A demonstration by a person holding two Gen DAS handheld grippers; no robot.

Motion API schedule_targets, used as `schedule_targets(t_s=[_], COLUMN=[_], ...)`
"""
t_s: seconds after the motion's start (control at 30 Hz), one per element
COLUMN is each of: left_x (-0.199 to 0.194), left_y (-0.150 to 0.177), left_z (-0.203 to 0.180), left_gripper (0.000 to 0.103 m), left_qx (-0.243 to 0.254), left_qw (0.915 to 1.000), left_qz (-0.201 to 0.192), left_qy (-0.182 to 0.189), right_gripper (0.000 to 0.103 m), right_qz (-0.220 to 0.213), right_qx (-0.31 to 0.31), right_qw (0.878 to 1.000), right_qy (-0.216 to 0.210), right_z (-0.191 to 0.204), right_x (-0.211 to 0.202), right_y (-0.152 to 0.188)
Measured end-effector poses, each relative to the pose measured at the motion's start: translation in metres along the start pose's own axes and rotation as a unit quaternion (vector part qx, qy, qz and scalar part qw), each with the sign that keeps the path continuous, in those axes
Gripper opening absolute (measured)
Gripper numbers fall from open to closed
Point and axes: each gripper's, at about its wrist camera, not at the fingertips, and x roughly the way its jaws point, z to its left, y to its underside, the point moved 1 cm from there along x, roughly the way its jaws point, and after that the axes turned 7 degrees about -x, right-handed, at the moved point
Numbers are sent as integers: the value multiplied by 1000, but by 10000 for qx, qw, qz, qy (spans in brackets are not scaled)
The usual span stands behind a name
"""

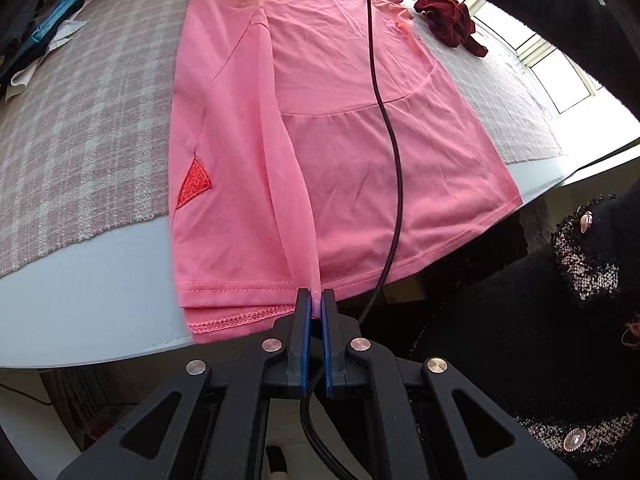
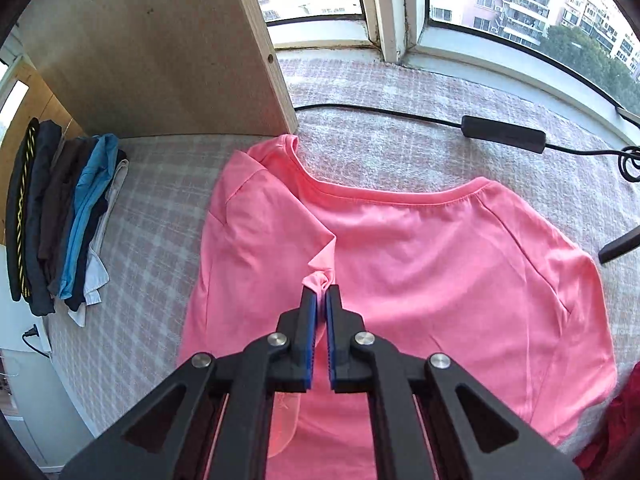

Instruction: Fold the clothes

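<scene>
Two tongs clamp one pink shirt [image 1: 340,128] on the counter [image 1: 80,280]: left tongs [image 1: 316,300] pinch hem, right tongs [image 2: 322,292] pinch sleeve, drawing its side panel inward, seemingly for a lengthwise fold.

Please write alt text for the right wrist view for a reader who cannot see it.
The right gripper pinches a folded-over sleeve of a pink T-shirt spread on a checked cloth. A stack of folded clothes lies at left; windows behind.
</scene>
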Motion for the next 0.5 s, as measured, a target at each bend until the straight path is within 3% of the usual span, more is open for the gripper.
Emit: schedule_targets(t_s=[0.07,0.13,0.23,0.3,0.4,0.5], left_x=[-9,-21,-41,-50,-51,-38], left_y=[7,16,32,38,25,7], left_z=[1,3,21,38,62,66], left_gripper=[5,18,21,21,21,25], left_qx=[-104,-221,-422,-620,-784,-638], left_qw=[9999,9995,9989,9976,9959,9972], left_qz=[-40,-96,-208,-274,-392,-389], left_qy=[114,217,7,-145,-246,-102], right_gripper=[7,13,26,28,28,28], right_qz=[-105,-217,-385,-547,-641,-618], right_qx=[-18,-39,-69,-81,0,-138], right_qw=[9999,9997,9990,9979,9979,9974], right_qy=[66,130,228,334,-61,-336], right_z=[-2,-5,-8,-8,-2,15], right_x=[-7,-16,-28,-42,-60,-70], right_y=[1,3,4,5,12,22])
